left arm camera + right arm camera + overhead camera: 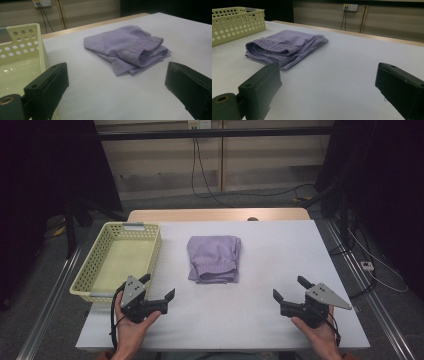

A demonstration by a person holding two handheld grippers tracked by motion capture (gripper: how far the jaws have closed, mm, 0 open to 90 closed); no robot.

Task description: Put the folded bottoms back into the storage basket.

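1. Two hand-held grippers hover low over the near edge of a white table (280,270), one in each of a person's hands, palms cupped under the tools from below.
2. The left gripper (159,287) sits just off the near right corner of a pale yellow perforated basket (82,280), its black jaws spread wide with nothing between them and angled toward the table's middle.
3. The right gripper (289,287) mirrors it at the near right of the table, jaws likewise wide apart and empty, a grey three-cornered plate on top and a cable trailing past the wrist.
4. A folded pair of lilac shorts (214,259) lies flat at mid-table, just right of the basket and well ahead of both grippers, elastic waistband toward the person.
5. The left gripper view frames the shorts (130,47) between its jaws; the right gripper view shows them (284,46) ahead and to the left.
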